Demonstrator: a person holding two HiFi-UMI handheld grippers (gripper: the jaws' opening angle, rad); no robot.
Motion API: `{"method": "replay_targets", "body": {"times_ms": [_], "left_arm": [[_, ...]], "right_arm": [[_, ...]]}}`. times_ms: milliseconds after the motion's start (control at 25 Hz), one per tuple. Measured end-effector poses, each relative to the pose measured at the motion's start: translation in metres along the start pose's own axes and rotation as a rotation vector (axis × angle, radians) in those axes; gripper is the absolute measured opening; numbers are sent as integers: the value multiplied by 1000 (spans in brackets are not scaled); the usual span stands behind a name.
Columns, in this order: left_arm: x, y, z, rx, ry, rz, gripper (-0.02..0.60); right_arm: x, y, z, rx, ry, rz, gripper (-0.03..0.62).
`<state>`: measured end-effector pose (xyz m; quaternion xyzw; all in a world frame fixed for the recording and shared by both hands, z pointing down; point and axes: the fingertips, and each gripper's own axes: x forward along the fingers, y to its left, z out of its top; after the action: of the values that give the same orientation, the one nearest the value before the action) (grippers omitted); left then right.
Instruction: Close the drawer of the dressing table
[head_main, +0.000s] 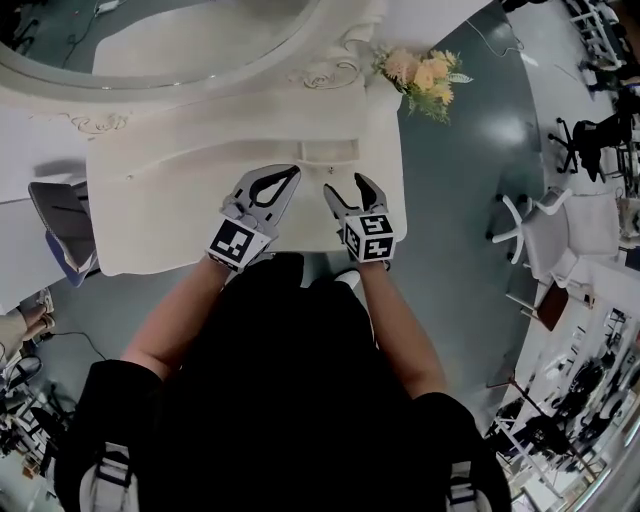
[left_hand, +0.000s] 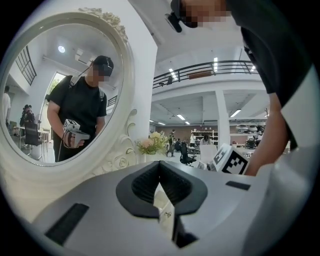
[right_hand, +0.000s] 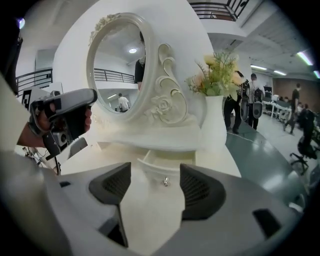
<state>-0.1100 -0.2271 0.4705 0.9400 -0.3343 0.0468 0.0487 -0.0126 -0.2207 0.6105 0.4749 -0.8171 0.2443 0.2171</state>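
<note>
Right tongs (right_hand: 155, 166) spread wide, nothing gripped. Left tongs (left_hand: 159, 165) clenched tip to tip, on nothing as far as I can tell. Both hang over the desk (head_main: 170, 215), on the near side from the mirror (head_main: 150, 40). Small drawer (head_main: 330, 152) just below the mirror frame stands partway out, knob (right_hand: 165, 181) untouched. Closing not begun: contact and push on the drawer front remain.

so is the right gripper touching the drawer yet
Apart. The head view shows bare tabletop between the right gripper's open fingers and the open drawer.
</note>
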Motion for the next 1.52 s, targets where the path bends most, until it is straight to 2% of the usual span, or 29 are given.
{"method": "replay_targets", "body": {"times_ms": [600, 1000, 1320, 1520], "left_arm": [[21, 15, -44, -5, 54, -28, -6], [24, 25, -55, -29, 67, -19, -8], [24, 28, -58, -41, 61, -12, -8], [23, 29, -58, -42, 63, -14, -8]], "right_arm": [[54, -18, -45, 41, 103, -85, 284], [72, -19, -52, 45, 135, -128, 227], [77, -25, -58, 64, 160, -197, 103], [78, -26, -58, 88, 159, -202, 100]]}}
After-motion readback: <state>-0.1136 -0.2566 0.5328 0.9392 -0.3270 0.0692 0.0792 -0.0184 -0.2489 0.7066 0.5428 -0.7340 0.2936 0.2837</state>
